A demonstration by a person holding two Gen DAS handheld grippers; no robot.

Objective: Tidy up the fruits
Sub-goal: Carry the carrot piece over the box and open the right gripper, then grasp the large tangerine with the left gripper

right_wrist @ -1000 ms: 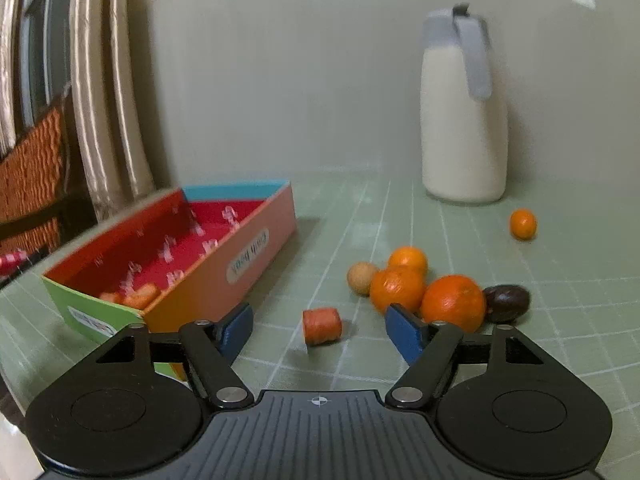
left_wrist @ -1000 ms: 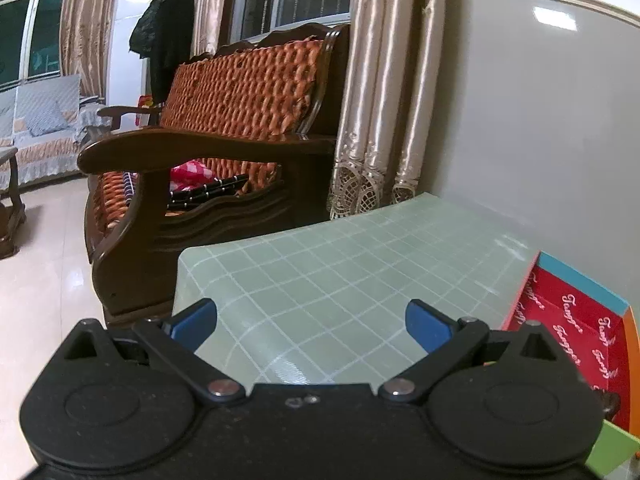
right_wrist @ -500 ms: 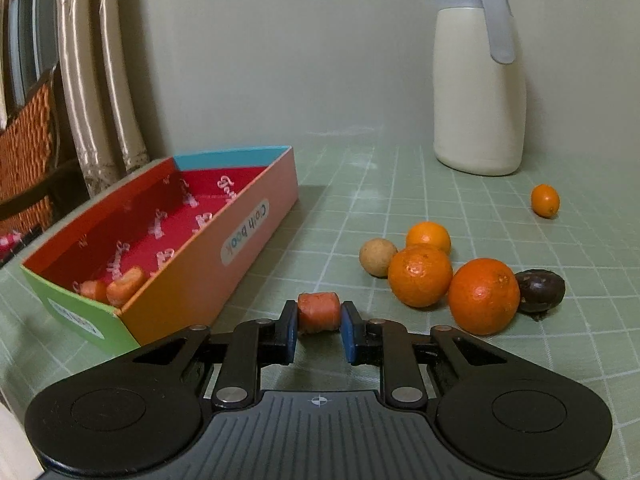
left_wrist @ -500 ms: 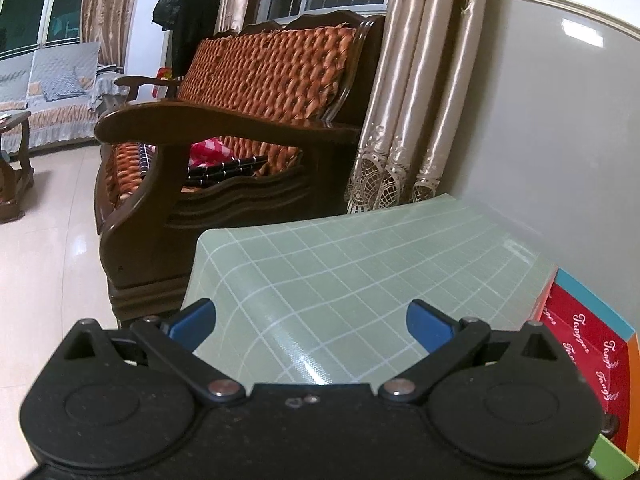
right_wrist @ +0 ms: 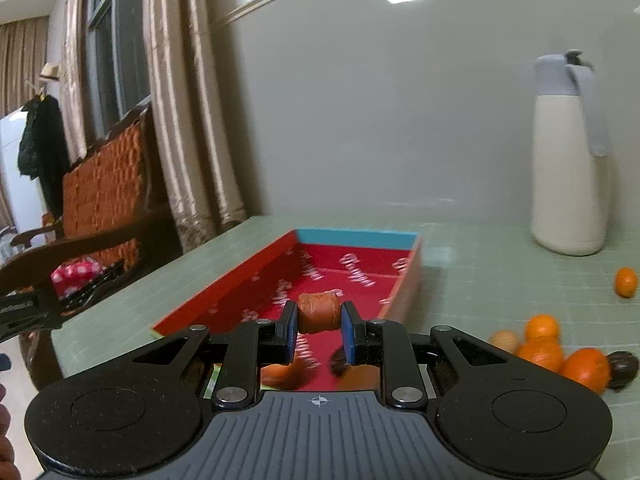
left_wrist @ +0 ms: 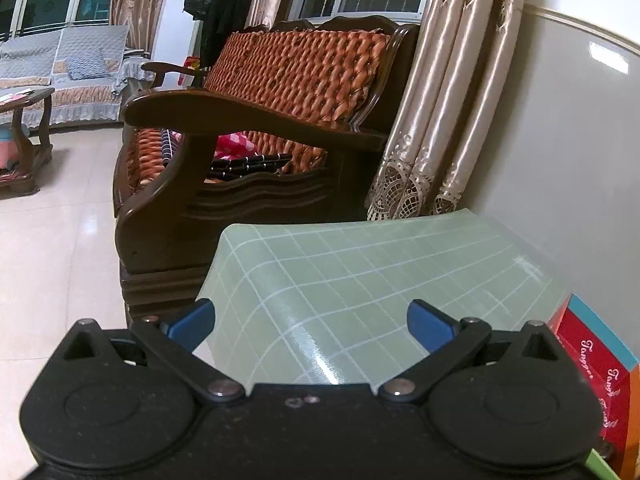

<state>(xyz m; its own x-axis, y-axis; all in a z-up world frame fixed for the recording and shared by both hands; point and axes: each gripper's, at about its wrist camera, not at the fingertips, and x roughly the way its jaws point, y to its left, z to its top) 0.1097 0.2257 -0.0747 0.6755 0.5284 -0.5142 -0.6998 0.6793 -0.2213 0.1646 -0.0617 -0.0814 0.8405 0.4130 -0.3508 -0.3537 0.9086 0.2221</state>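
Closest in, the right hand-held gripper (right_wrist: 319,322) is clenched on an orange carrot chunk (right_wrist: 319,311), held above the red box (right_wrist: 356,268). Farther right, oranges (right_wrist: 560,354) sit on the green surface (right_wrist: 480,280). Meanwhile the left hand-held gripper (left_wrist: 310,322) is spread wide, grasping nothing.

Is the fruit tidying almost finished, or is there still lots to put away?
Not yet. Done: a few pieces, blurry, already lie in the red box. In hand: the right tongs are shut on an orange chunk held above the box. Left: several oranges, a pale round fruit, a dark one and a small orange sit on the table. The left tongs are open and empty.
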